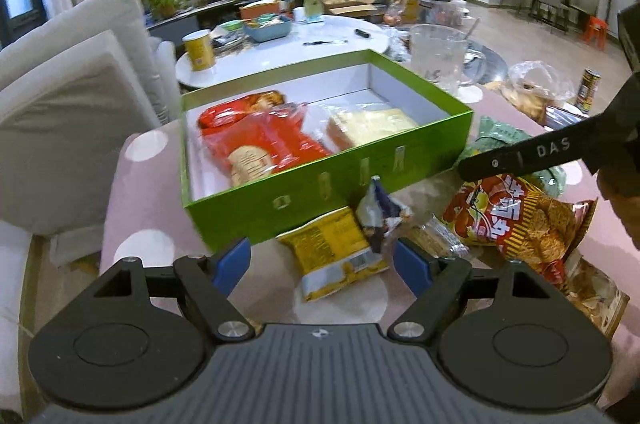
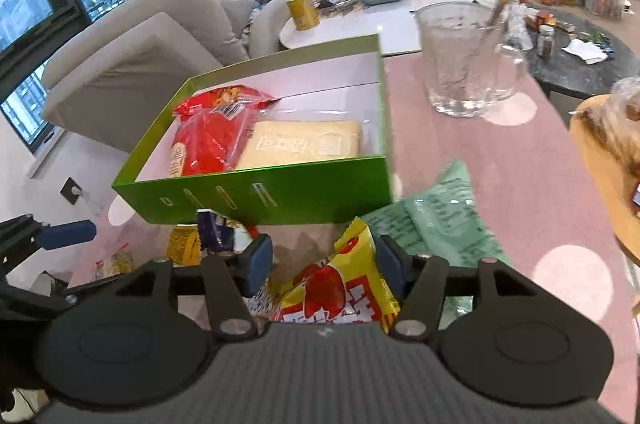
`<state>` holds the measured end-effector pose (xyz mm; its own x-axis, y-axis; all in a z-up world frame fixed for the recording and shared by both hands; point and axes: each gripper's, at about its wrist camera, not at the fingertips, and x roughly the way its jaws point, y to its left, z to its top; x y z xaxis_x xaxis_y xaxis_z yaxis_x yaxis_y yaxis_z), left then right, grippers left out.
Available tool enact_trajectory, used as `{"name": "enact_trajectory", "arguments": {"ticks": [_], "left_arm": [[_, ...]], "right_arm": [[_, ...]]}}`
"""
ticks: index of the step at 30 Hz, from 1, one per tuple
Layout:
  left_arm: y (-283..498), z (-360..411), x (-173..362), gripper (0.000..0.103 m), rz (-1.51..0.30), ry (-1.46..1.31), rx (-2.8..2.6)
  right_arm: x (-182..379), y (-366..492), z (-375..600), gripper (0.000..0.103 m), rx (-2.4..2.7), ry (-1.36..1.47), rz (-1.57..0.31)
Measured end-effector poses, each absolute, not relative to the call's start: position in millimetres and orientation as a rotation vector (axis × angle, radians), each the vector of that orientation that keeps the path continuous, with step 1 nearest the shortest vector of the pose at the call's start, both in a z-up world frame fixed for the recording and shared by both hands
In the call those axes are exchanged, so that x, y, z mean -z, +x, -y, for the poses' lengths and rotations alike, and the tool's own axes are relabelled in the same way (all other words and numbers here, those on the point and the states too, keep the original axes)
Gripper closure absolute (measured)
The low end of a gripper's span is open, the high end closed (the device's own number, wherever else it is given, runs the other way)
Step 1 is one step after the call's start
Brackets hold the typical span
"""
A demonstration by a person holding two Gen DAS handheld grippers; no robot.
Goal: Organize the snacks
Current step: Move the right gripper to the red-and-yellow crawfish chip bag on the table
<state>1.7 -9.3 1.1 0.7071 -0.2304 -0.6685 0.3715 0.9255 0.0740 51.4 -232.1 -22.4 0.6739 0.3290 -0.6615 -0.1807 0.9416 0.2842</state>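
Your left gripper hangs released over the yellow snack packet, which lies on the pink tablecloth just at the green box's 6 o'clock wall. Clench low or you may pinch the blue-white wrapper leaning at its 2 o'clock. Your right gripper straddles the red-and-yellow chip bag, unclenched; a shallow bite could let it slip.
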Motion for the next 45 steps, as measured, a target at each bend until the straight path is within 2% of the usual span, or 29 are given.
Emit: {"name": "enact_trajectory", "arguments": {"ticks": [7, 12, 16, 21, 26, 32, 45], "left_arm": [[-2.7, -17.3, -1.3, 0.026, -0.728, 0.165, 0.239], [-5.1, -28.4, -4.5, 0.026, -0.723, 0.131, 0.211], [-8.4, -25.5, -7.0, 0.026, -0.715, 0.131, 0.235], [-8.2, -5.1, -5.2, 0.026, -0.706, 0.151, 0.314], [-6.0, 25.0, -0.4, 0.026, -0.714, 0.186, 0.422], [-5.2, 52.4, 8.2, 0.026, -0.733, 0.209, 0.502], [1.5, 59.9, 18.2, 0.026, -0.776, 0.218, 0.507]], "right_arm": [[35.8, 49.0, 192.0, 0.041, -0.52, 0.138, -0.816], [30.7, 33.1, 157.5, 0.041, -0.651, 0.027, -0.769], [7.3, 26.5, 181.5, 0.041, -0.592, 0.093, -0.693], [-8.0, 11.5, 229.3, 0.041, -0.434, 0.144, -0.697], [7.3, -21.2, 258.9, 0.041, -0.301, 0.198, -0.773], [24.2, -18.8, 262.0, 0.041, -0.263, 0.229, -0.829], [45.9, -2.6, 236.3, 0.042, -0.294, 0.137, -0.85]]}}
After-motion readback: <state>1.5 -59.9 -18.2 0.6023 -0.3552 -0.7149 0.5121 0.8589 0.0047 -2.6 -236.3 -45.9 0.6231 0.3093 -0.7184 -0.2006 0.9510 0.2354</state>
